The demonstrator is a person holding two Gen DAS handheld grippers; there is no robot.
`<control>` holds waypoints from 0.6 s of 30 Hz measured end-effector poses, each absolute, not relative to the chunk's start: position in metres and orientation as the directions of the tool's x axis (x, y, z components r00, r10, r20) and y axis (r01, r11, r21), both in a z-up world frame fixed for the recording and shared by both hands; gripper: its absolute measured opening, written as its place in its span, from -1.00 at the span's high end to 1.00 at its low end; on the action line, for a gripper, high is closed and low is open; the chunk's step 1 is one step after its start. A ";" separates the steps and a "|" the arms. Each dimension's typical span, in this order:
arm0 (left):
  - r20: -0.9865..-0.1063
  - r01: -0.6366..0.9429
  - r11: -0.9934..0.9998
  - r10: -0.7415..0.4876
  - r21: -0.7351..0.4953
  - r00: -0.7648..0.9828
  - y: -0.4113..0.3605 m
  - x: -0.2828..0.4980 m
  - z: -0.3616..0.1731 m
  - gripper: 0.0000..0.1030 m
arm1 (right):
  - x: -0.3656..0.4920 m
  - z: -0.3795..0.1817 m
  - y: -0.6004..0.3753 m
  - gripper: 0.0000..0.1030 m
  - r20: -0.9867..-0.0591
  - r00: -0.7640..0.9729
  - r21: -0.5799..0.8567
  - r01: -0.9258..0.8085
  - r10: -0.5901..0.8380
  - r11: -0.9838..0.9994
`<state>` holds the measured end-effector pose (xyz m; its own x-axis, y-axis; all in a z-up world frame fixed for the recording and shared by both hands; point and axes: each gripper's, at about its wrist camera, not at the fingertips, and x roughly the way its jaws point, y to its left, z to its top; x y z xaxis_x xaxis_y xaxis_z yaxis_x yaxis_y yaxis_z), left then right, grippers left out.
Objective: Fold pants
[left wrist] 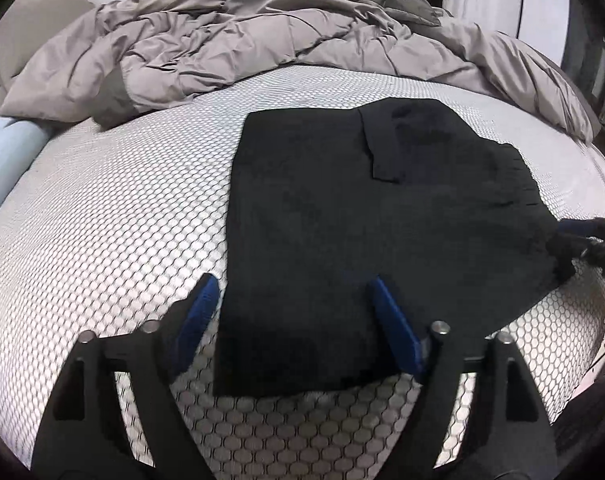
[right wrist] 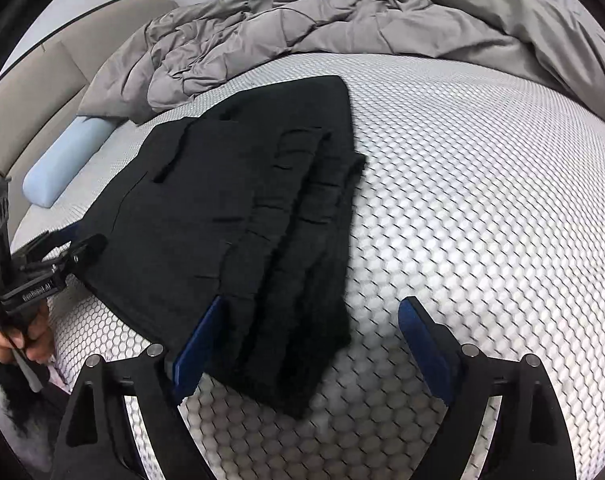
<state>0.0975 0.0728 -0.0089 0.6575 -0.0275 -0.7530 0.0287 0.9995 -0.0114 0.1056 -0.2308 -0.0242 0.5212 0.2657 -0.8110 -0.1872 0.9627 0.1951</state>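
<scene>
While the black pants lie already doubled into a compact rectangle on the honeycomb-patterned mattress, with the rumpled grey duvet heaped along the far side and a pale blue bolster at the far left, you appear to be setting up a further fold or a final squaring of the bundle. Your left gripper is spread wide, its blue fingers straddling the near left corner of the cloth and grasping nothing. Your right gripper is likewise released, one finger over the near end of the stacked layers and the other over bare mattress to the right. In the right wrist view the waistband edges show as several offset ridges, so the layers are probably not flush. To do this step well, lower each pair of fingers so that every layer at its corner lies between them before closing; a shallow bite would likely lift only the top ply and spill the stack. Raise both corners together, carry them level toward the far edge, and keep the cloth taut between your hands so no crease is trapped. Stay clear of the duvet.
</scene>
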 end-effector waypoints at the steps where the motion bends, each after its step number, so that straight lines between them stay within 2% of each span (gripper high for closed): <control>1: -0.748 0.014 1.000 -0.023 -0.018 0.663 0.074 0.093 -0.008 -0.57 | 0.103 -0.021 -0.234 -0.72 -0.808 0.534 0.180 -0.177 0.248 0.968; 4: -0.735 -0.013 1.000 -0.002 -0.014 0.678 0.075 0.082 -0.006 -0.59 | 0.086 -0.009 -0.241 -0.73 -0.788 0.594 0.099 -0.139 0.163 0.985; 7: -0.710 0.004 1.000 -0.010 -0.010 0.704 0.068 0.067 0.000 -0.69 | 0.070 0.001 -0.238 -0.77 -0.741 0.647 0.086 -0.173 0.179 0.981; 9: -0.692 0.014 1.000 -0.019 -0.012 0.721 0.061 0.059 0.005 -0.79 | 0.055 0.007 -0.232 -0.92 -0.688 0.697 0.084 -0.197 0.200 0.977; 12: -0.657 0.013 1.000 -0.021 -0.017 0.754 0.053 0.048 0.013 -0.98 | 0.038 0.014 -0.226 -1.00 -0.624 0.744 0.099 -0.228 0.239 0.969; 18: -0.618 0.023 1.000 -0.028 -0.017 0.786 0.039 0.040 0.021 -0.98 | 0.027 0.025 -0.216 -1.00 -0.542 0.795 0.090 -0.267 0.272 0.959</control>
<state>0.0400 0.0395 0.0214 0.7855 -0.0284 -0.6182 0.0227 0.9996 -0.0171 0.0273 -0.2163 0.0246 0.7950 0.2722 -0.5420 -0.2673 0.9594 0.0899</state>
